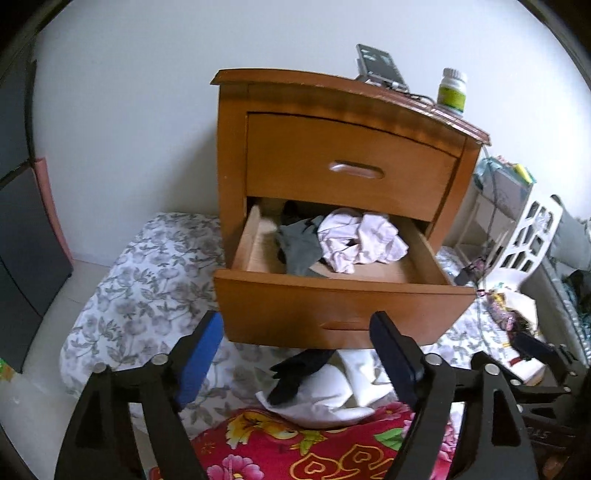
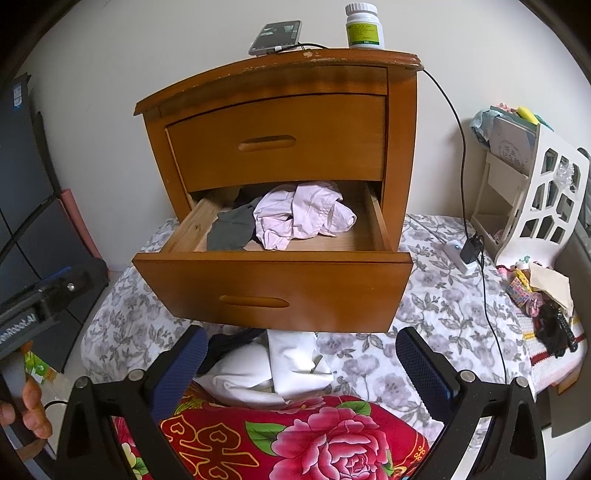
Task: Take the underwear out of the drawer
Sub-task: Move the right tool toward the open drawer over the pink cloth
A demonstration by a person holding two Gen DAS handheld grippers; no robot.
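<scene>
Drawer: lower one of the nightstand, pulled out
Underwear: pink crumpled garment at the drawer's back right, grey garment just left, touching it
Feel: I judge both light, limp, not slippery
Hold: I would pinch a raised pink fold
My left gripper: fingers spread, empty
My right gripper: fingers spread, empty

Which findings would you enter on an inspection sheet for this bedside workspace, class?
Surface: floral bedsheet under the nightstand.
Job's things: lower drawer pulled open; pink garment and grey garment inside.
Clutter: white and dark clothes on a red floral blanket; bottle, phone on top.
Tongs: left tongs and right tongs open, empty.
Cables: black cable to a charger.
Surroundings: white rack, wall.
</scene>
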